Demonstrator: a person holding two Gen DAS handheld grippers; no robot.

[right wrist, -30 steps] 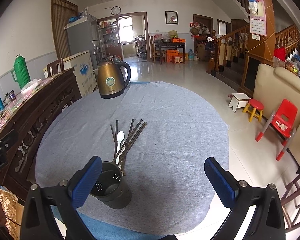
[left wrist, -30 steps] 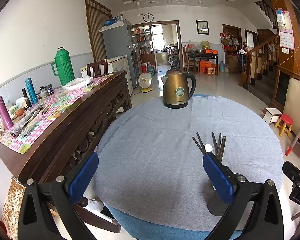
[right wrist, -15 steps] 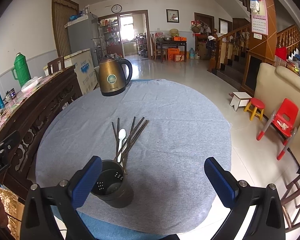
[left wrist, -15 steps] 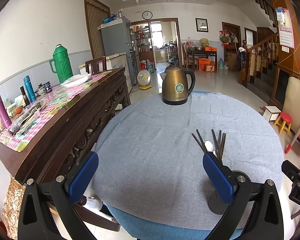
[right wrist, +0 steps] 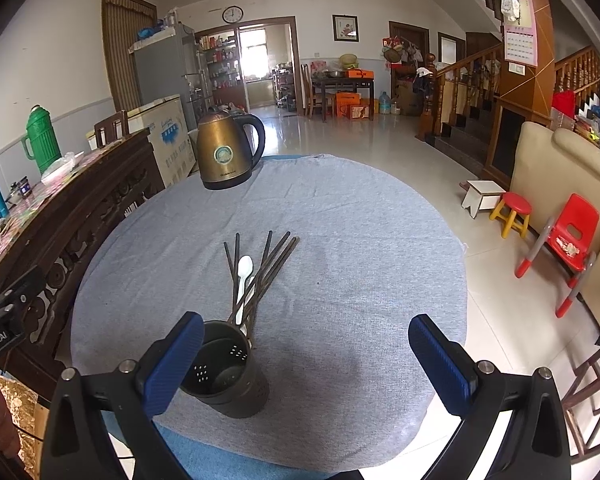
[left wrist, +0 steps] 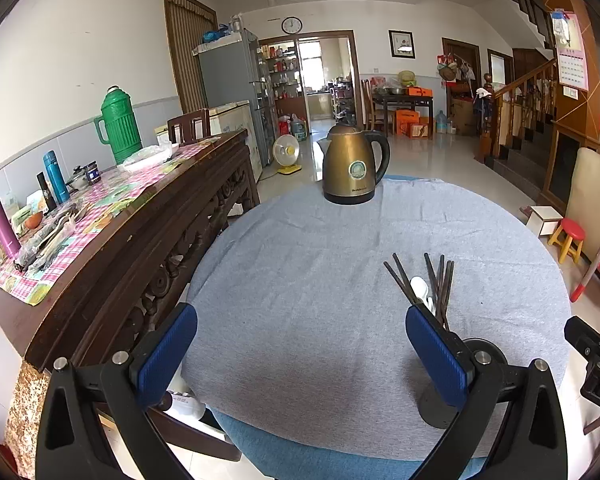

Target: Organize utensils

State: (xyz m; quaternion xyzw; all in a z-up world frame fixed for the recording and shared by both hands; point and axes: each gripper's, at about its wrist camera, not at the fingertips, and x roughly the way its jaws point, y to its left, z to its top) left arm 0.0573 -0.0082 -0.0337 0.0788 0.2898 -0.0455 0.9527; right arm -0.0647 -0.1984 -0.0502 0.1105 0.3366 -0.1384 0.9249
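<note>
A dark perforated utensil holder [right wrist: 228, 372] stands empty near the front edge of the round grey-clothed table [right wrist: 360, 240]. Behind it lie several dark chopsticks [right wrist: 274, 262] and a white spoon [right wrist: 244, 280], fanned out on the cloth. My right gripper [right wrist: 302, 358] is open and empty, its left finger just in front of the holder. My left gripper [left wrist: 300, 346] is open and empty to the left; the holder [left wrist: 452, 396] sits behind its right finger, the chopsticks [left wrist: 436, 284] and spoon [left wrist: 420, 288] beyond it.
A brass kettle [right wrist: 226, 152] stands at the table's far edge. A dark wooden sideboard [left wrist: 140, 232] with flasks and clutter runs along the left. Red child's chair [right wrist: 568, 236] and stools [right wrist: 512, 212] stand on the floor at right.
Both grippers have lifted or drawn back slightly, so the table and holder sit a little lower and farther in view. Nothing was grasped or moved.
</note>
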